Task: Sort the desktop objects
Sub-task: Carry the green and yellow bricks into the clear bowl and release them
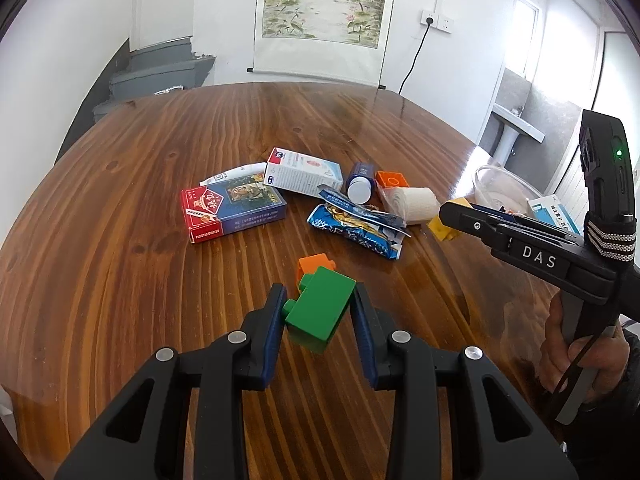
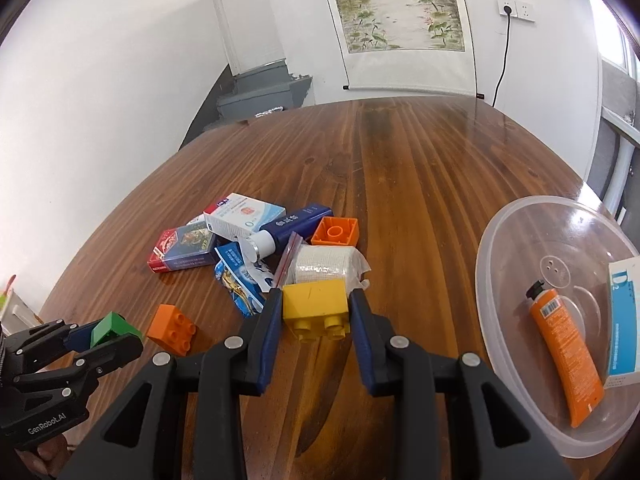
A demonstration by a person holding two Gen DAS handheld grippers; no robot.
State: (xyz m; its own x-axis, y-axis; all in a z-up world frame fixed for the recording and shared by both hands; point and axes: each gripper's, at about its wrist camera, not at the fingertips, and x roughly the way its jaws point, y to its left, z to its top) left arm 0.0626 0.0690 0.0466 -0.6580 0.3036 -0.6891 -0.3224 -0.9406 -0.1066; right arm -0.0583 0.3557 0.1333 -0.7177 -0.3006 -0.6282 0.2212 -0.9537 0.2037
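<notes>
My left gripper (image 1: 318,306) is shut on a green brick (image 1: 320,310), held tilted just above the wooden table (image 1: 160,300); it also shows in the right wrist view (image 2: 108,330). An orange brick (image 1: 314,266) lies just beyond it. My right gripper (image 2: 314,306) is shut on a yellow brick (image 2: 314,304), studs toward the camera. Behind it lie a bandage roll (image 2: 324,266), a second orange brick (image 2: 335,232), a blue bottle (image 2: 288,228), a snack packet (image 2: 240,280), a white box (image 2: 244,216) and a card pack (image 2: 182,250).
A clear plastic bowl (image 2: 504,240) stands at the right and holds an orange tube (image 2: 566,352) and a blue-white box (image 2: 624,320). The table's far half is bare wood. A wall scroll and socket are behind.
</notes>
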